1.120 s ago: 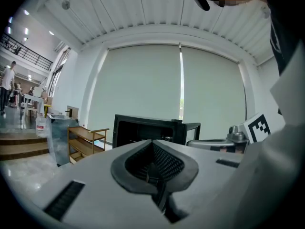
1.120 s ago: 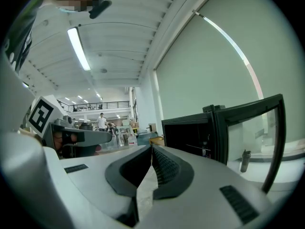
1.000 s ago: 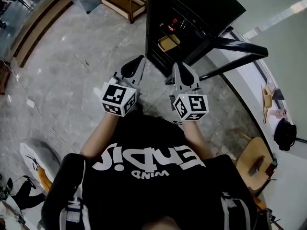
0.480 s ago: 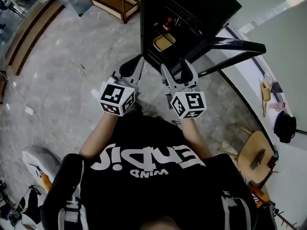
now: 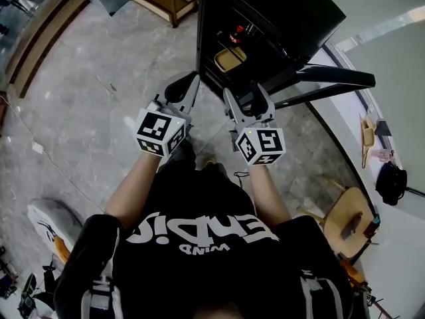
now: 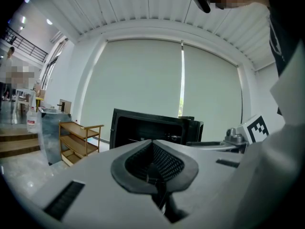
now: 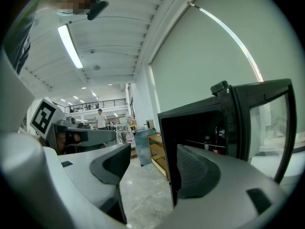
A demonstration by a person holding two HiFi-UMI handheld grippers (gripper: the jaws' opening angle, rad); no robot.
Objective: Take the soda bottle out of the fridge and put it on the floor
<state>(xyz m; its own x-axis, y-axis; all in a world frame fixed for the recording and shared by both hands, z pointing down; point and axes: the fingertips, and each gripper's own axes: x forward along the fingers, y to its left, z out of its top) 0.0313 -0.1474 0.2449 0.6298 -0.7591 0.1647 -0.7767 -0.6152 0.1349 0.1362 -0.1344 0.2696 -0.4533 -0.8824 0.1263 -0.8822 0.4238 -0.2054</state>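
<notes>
Head view: soda bottle (image 5: 239,31), red cap showing, sits inside the open fridge (image 5: 282,12), well ahead of left gripper (image 5: 190,84) and right gripper (image 5: 243,92).

Left gripper view: jaws pressed together, empty.

Right gripper view: jaws have just been opening, now wide apart, nothing between them.

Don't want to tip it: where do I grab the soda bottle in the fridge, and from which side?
Grip the bottle just below its red cap, coming level through the fridge's open front. It seems to stand upright inside, so jaws either side of its round body should hold.
</notes>
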